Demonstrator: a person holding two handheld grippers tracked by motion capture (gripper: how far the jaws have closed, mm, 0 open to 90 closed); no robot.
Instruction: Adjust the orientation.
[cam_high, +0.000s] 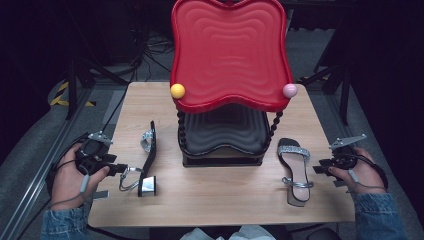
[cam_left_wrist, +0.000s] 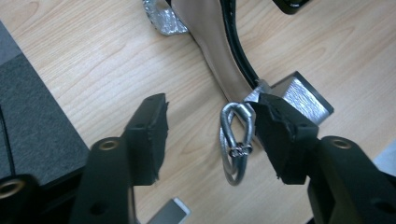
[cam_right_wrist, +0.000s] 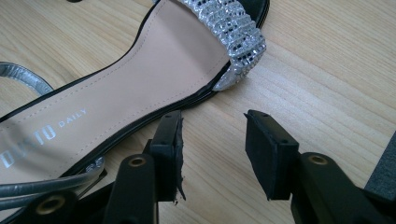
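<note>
Nearest the person, the left hand-held gripper (cam_high: 121, 170) rests at the desk's (cam_high: 220, 200) left edge, jaws apart, with the silver ankle strap (cam_left_wrist: 236, 140) of the left sandal (cam_high: 148, 159) lying between them and touching the right-hand pad in the left gripper view. That sandal lies tipped on its side, its block heel (cam_left_wrist: 301, 95) just beyond the jaw. At the right edge, the right hand-held gripper (cam_high: 320, 166) also has its jaws apart, holding nothing, just beside the right sandal (cam_high: 294, 171), which lies flat on its sole, its glittery toe band (cam_right_wrist: 231, 35) ahead. Farther back, mid-desk, stands a two-tier stand (cam_high: 222, 135) with a red wavy tray (cam_high: 227, 50) on top, a yellow ball (cam_high: 177, 91) and a pink ball (cam_high: 290, 90) at its front corners.
</note>
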